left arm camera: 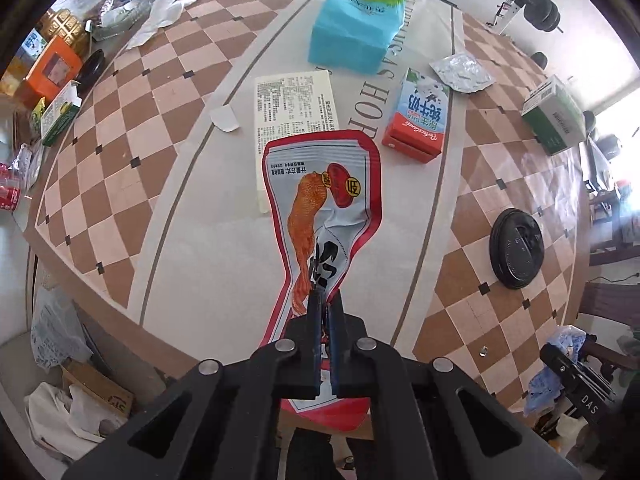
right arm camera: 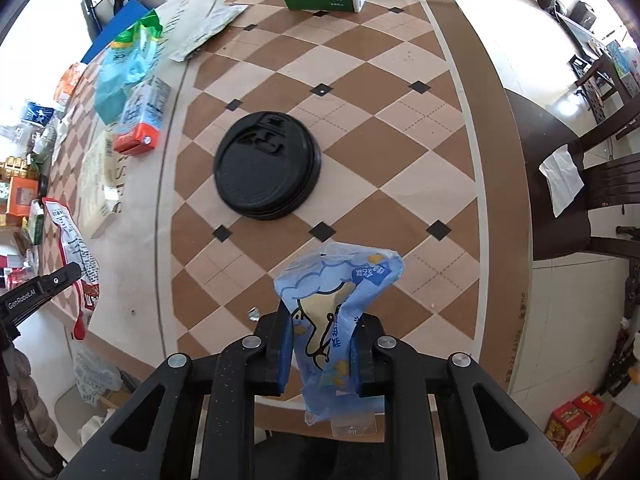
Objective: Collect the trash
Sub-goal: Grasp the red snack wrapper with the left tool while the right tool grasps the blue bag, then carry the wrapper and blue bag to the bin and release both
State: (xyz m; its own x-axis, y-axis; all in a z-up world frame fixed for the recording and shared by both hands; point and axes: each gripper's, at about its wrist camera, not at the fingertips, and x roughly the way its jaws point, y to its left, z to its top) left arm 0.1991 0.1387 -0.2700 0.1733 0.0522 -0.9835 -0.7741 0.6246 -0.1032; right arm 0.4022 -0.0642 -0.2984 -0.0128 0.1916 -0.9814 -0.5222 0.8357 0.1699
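Note:
My left gripper is shut on a flat red-and-white snack wrapper printed with an orange chicken leg; the wrapper hangs above the checkered table. The same wrapper and the left gripper's black body show at the left edge of the right wrist view. My right gripper is shut on a crumpled blue wrapper with a cartoon duck, held above the table's near edge. A black cup lid lies on the table just beyond it.
On the table lie a cream box, a red-and-blue milk carton, a blue tissue pack, a foil wrapper and a green-and-white box. More packaging crowds the far left. A dark chair with a tissue stands at right.

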